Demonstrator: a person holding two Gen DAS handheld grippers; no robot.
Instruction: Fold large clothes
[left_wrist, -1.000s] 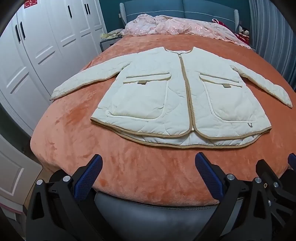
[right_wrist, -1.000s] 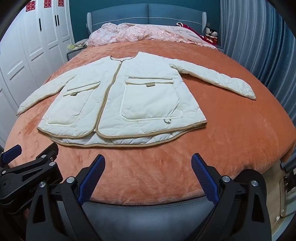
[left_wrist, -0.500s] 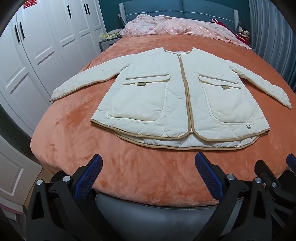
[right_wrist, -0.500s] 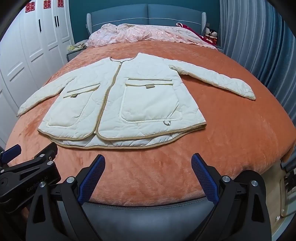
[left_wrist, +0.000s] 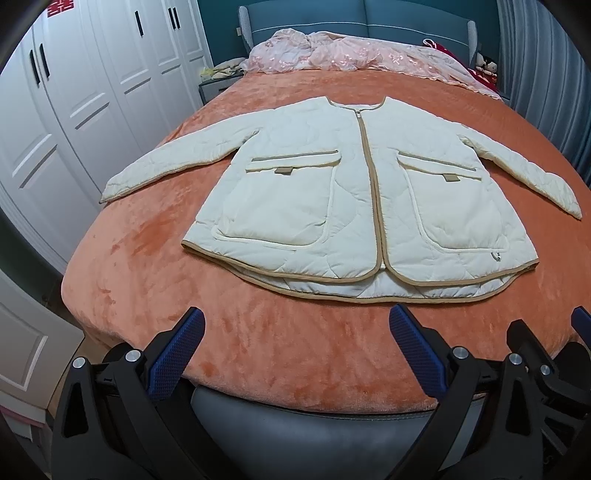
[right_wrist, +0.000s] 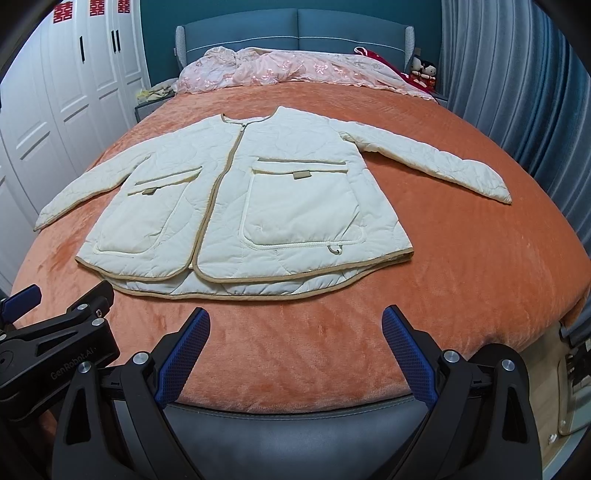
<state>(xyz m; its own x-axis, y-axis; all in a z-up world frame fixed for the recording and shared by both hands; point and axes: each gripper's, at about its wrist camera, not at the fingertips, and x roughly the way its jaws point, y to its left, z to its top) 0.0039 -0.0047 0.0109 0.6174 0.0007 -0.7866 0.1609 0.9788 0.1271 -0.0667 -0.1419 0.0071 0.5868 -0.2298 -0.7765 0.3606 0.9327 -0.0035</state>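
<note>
A cream quilted jacket (left_wrist: 354, 206) (right_wrist: 258, 206) with tan trim lies flat, front up and zipped, on the orange bedspread (left_wrist: 258, 332) (right_wrist: 461, 266). Both sleeves spread out to the sides, and two large pockets face up. My left gripper (left_wrist: 295, 321) hangs open at the foot of the bed, short of the jacket's hem, with nothing between its blue pads. To its right my right gripper (right_wrist: 295, 319) is likewise open and empty, just short of the hem. Each gripper shows at the edge of the other's view.
A pink lace cover (right_wrist: 295, 70) is bunched at the blue headboard (right_wrist: 295, 26). White wardrobe doors (left_wrist: 74, 92) line the left side. Grey-blue curtains (right_wrist: 517, 85) hang on the right. A grey bed frame edge (right_wrist: 295, 424) runs below the bedspread.
Both grippers have lifted slightly, so the jacket sits a little lower in both views. The jacket has not moved and both grippers stay open.
</note>
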